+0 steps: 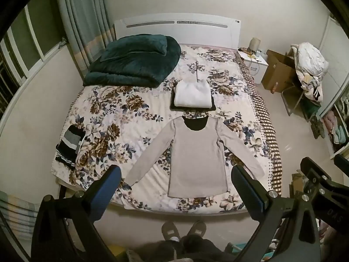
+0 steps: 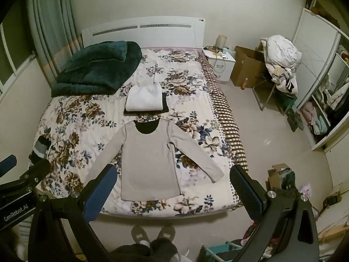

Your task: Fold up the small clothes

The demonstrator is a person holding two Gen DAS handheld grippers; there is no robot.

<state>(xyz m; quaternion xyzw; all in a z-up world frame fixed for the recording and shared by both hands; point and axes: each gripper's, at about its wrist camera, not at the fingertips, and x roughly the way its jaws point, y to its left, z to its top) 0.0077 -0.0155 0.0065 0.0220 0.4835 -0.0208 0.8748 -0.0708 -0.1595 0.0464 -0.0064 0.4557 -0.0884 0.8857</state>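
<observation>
A beige long-sleeved shirt [image 1: 196, 155] lies flat on the flowered bed [image 1: 122, 113], sleeves spread, dark collar toward the headboard; it also shows in the right wrist view [image 2: 148, 157]. Behind it a folded white garment [image 1: 193, 95] rests on a folded black one [image 1: 174, 107]. A striped black-and-grey garment [image 1: 68, 146] lies at the bed's left edge. My left gripper [image 1: 175, 179] is open and empty, held high above the near edge of the bed. My right gripper [image 2: 173, 179] is open and empty at the same height, to the right of the left one.
A dark green folded duvet [image 1: 135, 61] fills the bed's far left. A white nightstand [image 1: 254, 64], a cardboard box [image 1: 277, 69] and a chair piled with clothes [image 1: 309, 69] stand on the right. A wardrobe [image 2: 322, 87] is at far right. The person's slippers [image 1: 183, 229] stand at the bed's foot.
</observation>
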